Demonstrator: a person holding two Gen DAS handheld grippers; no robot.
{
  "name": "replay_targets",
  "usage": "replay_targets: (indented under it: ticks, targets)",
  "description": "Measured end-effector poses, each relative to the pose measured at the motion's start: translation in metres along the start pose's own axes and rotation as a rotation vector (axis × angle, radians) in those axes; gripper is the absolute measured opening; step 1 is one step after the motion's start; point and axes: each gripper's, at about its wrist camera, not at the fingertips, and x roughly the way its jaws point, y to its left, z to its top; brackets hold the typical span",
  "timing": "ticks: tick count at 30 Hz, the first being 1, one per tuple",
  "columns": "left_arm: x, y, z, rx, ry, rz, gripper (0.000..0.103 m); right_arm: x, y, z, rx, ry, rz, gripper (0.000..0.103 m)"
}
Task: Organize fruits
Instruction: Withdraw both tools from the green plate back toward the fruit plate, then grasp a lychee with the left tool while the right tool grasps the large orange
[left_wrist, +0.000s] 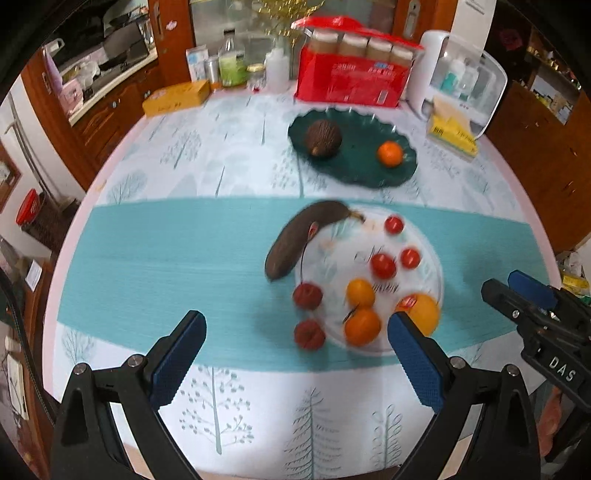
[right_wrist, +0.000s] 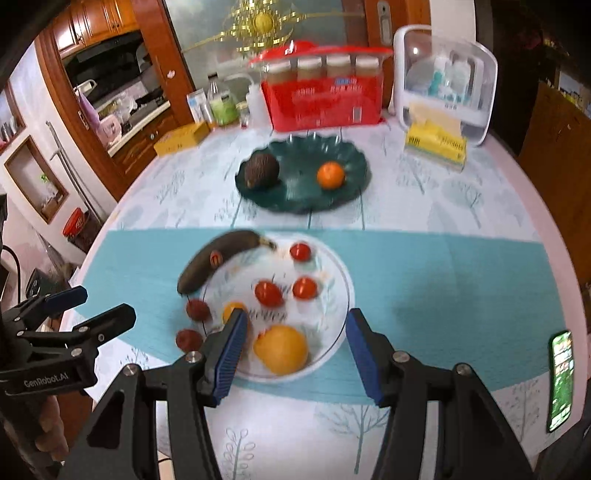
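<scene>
A clear plate (left_wrist: 432, 254) (right_wrist: 338, 280) on the teal runner holds three cherry tomatoes (left_wrist: 383, 265) (right_wrist: 268, 292), small oranges (left_wrist: 362, 326) and a large yellow-orange fruit (right_wrist: 281, 349) (left_wrist: 424, 314). A dark overripe banana (left_wrist: 303, 236) (right_wrist: 218, 258) leans on its far-left rim. Two dark red fruits (left_wrist: 308, 295) (right_wrist: 198, 309) lie on the runner beside it. A dark green plate (left_wrist: 354, 173) (right_wrist: 295, 201) behind holds a brown avocado (left_wrist: 323, 139) (right_wrist: 259, 171) and an orange (left_wrist: 389, 154) (right_wrist: 330, 175). My left gripper (left_wrist: 297, 328) (right_wrist: 88, 302) is open and empty. My right gripper (right_wrist: 295, 332) (left_wrist: 511, 282) is open, its jaws either side of the large yellow-orange fruit.
At the table's back stand a red carton of jars (right_wrist: 325, 101), bottles (left_wrist: 231, 62), a yellow box (left_wrist: 175, 98), a white storage case (right_wrist: 443, 81) and a yellow tissue pack (right_wrist: 436, 142). A phone (right_wrist: 561, 376) lies at the right edge. Wooden cabinets stand left.
</scene>
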Motion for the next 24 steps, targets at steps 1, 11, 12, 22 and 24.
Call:
replay_targets:
  ticks: [1, 11, 12, 22, 24]
  targets:
    - [0.005, 0.001, -0.004, 0.0, 0.01, -0.003, 0.098, 0.004, 0.0, -0.004, 0.002, 0.01, 0.003, 0.056]
    - [0.062, 0.009, -0.028, -0.023, 0.092, -0.074, 0.071, 0.047, -0.002, -0.032, 0.011, 0.078, 0.038, 0.056]
    - [0.068, 0.01, -0.029, -0.028, 0.098, -0.078, 0.07, 0.051, -0.003, -0.034, 0.012, 0.083, 0.041, 0.056]
    - [0.099, 0.007, -0.03, -0.013, 0.108, -0.075, 0.066, 0.084, -0.001, -0.046, 0.01, 0.128, 0.051, 0.056]
    - [0.102, 0.004, -0.029, -0.004, 0.105, -0.077, 0.054, 0.087, -0.001, -0.046, 0.011, 0.126, 0.057, 0.056]
